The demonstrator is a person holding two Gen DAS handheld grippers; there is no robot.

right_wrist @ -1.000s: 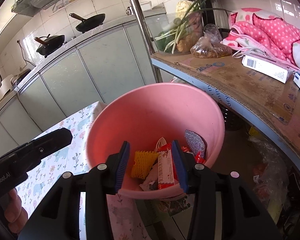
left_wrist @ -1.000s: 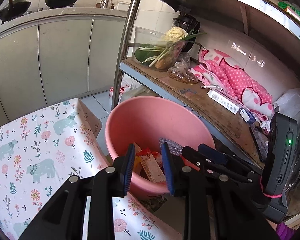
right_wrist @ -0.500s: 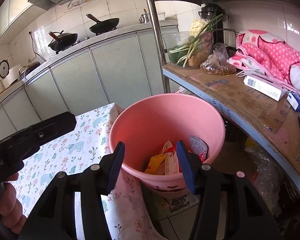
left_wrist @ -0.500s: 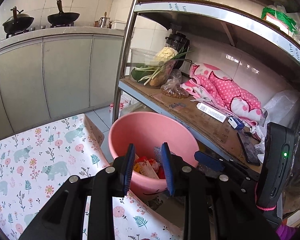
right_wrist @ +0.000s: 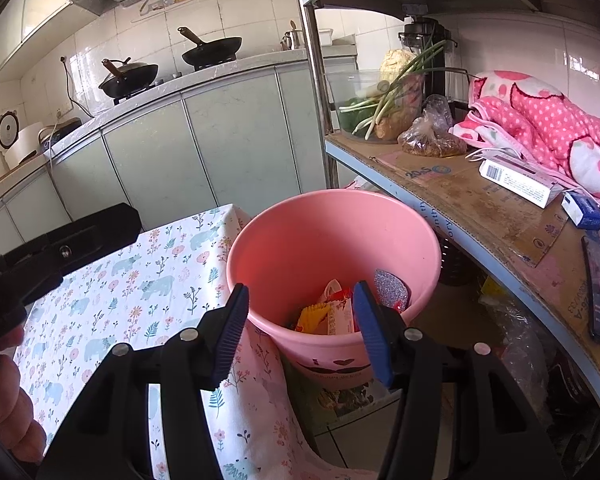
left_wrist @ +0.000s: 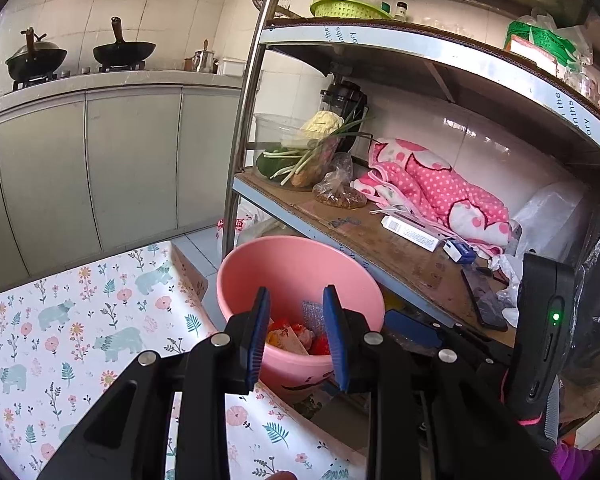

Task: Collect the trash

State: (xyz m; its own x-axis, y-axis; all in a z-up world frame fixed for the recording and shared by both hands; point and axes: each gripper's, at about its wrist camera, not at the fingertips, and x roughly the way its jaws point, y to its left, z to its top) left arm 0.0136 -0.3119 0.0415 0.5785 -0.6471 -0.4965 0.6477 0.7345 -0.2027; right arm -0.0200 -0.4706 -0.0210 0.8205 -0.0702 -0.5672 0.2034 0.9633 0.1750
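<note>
A pink bucket (left_wrist: 292,264) stands on the floor between the table and the shelf; it also shows in the right wrist view (right_wrist: 332,236). Trash lies at its bottom: red and yellow wrappers (right_wrist: 324,316) and a glittery silver piece (right_wrist: 392,286). My left gripper (left_wrist: 296,328) is open and empty, above and short of the bucket's near rim. My right gripper (right_wrist: 302,322) is open and empty, wider apart, also above the near rim. The right gripper's body (left_wrist: 544,340) shows beside the left one.
A table with a floral bear cloth (left_wrist: 60,320) lies left of the bucket (right_wrist: 140,280). A metal shelf (right_wrist: 460,200) on the right holds vegetables (right_wrist: 388,96), a pink blanket (right_wrist: 540,120), boxes and a phone. Kitchen cabinets and woks stand behind.
Both grippers have pulled up and back from the bucket, which now looks smaller and farther. The right gripper's jaws have opened wider. Both stay empty.
</note>
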